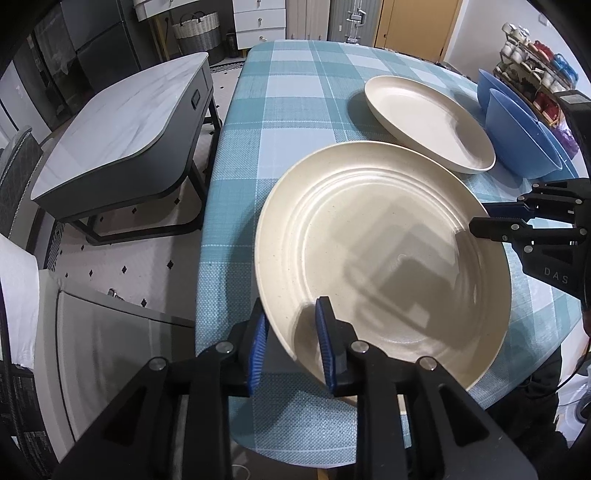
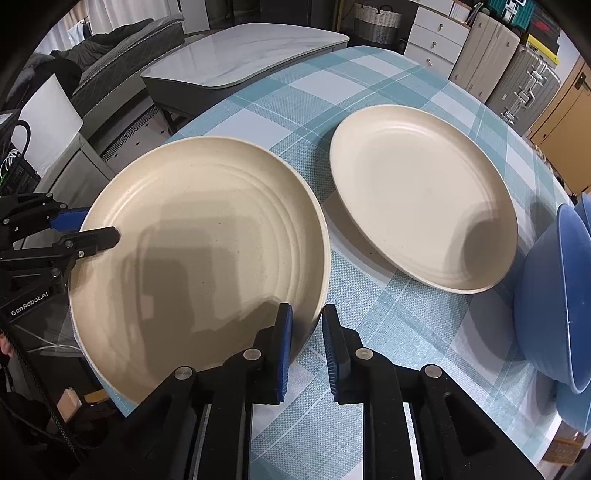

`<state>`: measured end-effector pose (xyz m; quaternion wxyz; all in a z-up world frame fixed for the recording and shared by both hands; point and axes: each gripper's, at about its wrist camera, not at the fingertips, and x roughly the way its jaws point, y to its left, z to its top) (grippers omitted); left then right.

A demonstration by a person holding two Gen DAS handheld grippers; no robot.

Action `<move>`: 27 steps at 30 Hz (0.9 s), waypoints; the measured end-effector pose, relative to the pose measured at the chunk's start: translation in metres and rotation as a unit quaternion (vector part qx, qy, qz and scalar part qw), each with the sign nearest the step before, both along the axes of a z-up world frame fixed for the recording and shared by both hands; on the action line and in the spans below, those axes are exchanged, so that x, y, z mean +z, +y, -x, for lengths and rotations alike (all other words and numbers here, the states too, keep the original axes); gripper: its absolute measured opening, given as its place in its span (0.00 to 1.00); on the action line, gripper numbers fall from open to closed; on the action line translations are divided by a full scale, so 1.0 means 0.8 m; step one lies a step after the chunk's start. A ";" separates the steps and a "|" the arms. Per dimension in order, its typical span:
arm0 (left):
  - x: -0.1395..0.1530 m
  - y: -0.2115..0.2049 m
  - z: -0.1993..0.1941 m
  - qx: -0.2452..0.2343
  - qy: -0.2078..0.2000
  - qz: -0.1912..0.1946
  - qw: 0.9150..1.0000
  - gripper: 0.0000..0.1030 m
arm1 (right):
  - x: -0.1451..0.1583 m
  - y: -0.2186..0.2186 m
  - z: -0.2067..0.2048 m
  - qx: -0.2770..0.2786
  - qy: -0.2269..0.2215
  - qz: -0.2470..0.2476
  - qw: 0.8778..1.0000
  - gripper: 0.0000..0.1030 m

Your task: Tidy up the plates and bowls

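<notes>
A large cream plate (image 1: 388,251) (image 2: 192,251) lies near the front edge of the checked table (image 1: 295,92) (image 2: 406,332). My left gripper (image 1: 291,306) (image 2: 101,223) straddles the plate's rim on one side. Its jaws stand slightly apart and the blue pads (image 1: 258,343) do not press. My right gripper (image 2: 307,310) (image 1: 480,219) straddles the opposite rim the same way, with a small gap at its pads (image 2: 330,347). A second cream plate (image 1: 424,118) (image 2: 417,192) rests farther back, with a strip of cloth between the two. Blue bowls (image 1: 517,133) (image 2: 554,295) stand at the right.
A marble-topped low table (image 1: 122,129) (image 2: 240,55) stands off the table's left side. A rack of cups (image 1: 532,62) sits behind the bowls. Suitcases (image 2: 517,74) and white drawers (image 1: 258,22) line the far wall.
</notes>
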<state>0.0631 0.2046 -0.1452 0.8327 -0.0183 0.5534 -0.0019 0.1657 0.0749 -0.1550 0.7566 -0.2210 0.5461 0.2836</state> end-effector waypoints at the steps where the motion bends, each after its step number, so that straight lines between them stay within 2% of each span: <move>1: 0.000 0.000 0.000 0.000 0.000 -0.001 1.000 0.23 | 0.000 0.000 0.000 0.000 -0.001 0.000 1.000 0.16; 7: 0.000 0.002 0.001 0.002 0.001 0.014 1.000 0.29 | 0.011 -0.005 0.001 -0.011 -0.017 -0.015 1.000 0.16; 11: 0.003 0.001 0.005 0.011 -0.006 0.016 1.000 0.29 | 0.034 -0.018 0.001 -0.032 -0.049 -0.042 0.997 0.32; 16: 0.030 0.003 0.018 0.037 -0.056 0.021 0.998 0.30 | 0.067 -0.043 0.011 -0.049 -0.080 -0.094 0.991 0.42; 19: 0.046 -0.002 0.025 0.043 -0.080 0.006 0.996 0.30 | 0.089 -0.062 0.018 -0.066 -0.107 -0.121 0.985 0.49; 22: 0.061 -0.009 0.030 0.048 -0.101 -0.008 0.994 0.31 | 0.103 -0.078 0.024 -0.083 -0.119 -0.142 0.979 0.51; 23: 0.069 -0.015 0.031 0.046 -0.111 -0.008 0.993 0.35 | 0.108 -0.084 0.028 -0.091 -0.124 -0.149 0.977 0.51; 27: 0.093 -0.041 0.036 0.032 -0.148 -0.009 0.988 0.40 | 0.124 -0.106 0.043 -0.115 -0.146 -0.184 0.965 0.52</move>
